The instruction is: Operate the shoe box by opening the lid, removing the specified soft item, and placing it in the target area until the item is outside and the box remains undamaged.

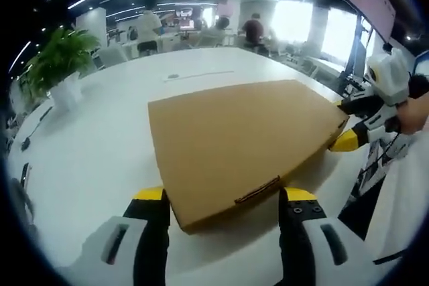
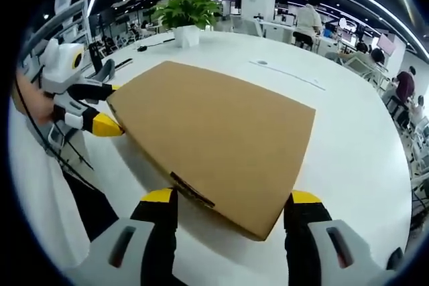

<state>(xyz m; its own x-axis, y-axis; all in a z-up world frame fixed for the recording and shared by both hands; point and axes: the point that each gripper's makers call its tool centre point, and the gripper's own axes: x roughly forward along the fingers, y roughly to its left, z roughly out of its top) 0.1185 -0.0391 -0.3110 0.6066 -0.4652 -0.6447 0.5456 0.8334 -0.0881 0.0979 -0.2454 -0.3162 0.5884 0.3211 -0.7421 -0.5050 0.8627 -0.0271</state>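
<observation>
White table (image 1: 94, 159) runs long through an open office, people seated at desks far behind it. Flat on the table lies the brown box (image 1: 241, 138), lid shut. Left gripper (image 1: 226, 200) sits at one end of the box, its jaws spread wide to either side of the box's near corner and holding nothing. Right gripper (image 2: 234, 204) is at the opposite end, jaws likewise wide apart around that corner, nothing held. In the left gripper view the right gripper's yellow tip looks to touch the box's far edge. Beyond the box stands a potted plant (image 2: 186, 13), well apart from it. Nearer the plant lie dark cables (image 1: 33, 128).
</observation>
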